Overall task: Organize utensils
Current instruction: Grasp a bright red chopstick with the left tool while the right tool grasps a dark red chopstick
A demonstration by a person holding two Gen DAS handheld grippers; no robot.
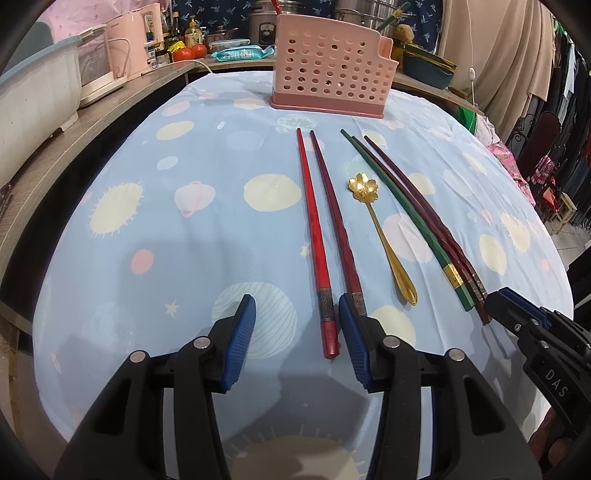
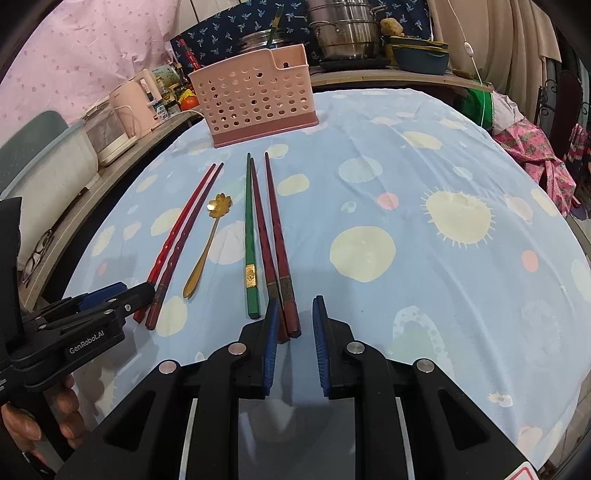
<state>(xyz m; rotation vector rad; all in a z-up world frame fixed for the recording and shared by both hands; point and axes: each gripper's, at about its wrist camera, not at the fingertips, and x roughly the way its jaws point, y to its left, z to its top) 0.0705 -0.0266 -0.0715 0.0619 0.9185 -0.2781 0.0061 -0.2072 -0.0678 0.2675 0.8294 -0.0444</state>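
Observation:
On the blue tablecloth [image 1: 184, 258] lie a red chopstick [image 1: 314, 236], a dark red one [image 1: 334, 221], a gold flower spoon [image 1: 384, 236], a green chopstick [image 1: 406, 221] and two maroon chopsticks [image 1: 428, 218]. A pink perforated utensil holder [image 1: 332, 62] stands behind them. My left gripper [image 1: 297, 332] is open, with the red chopstick's butt end between its pads, untouched. My right gripper [image 2: 295, 332] is narrowly open around the maroon chopsticks' [image 2: 277, 229] butt ends, beside the green chopstick [image 2: 249, 236]. The spoon [image 2: 207, 243] and holder [image 2: 255, 99] show there too.
A wooden shelf [image 1: 92, 110] runs along the left with a pink kettle [image 1: 136, 40], bottles and tomatoes. Steel pots [image 2: 343, 33] and a blue dish sit behind the table. Clothes hang at the right. A person's hand [image 2: 22, 424] holds the left gripper.

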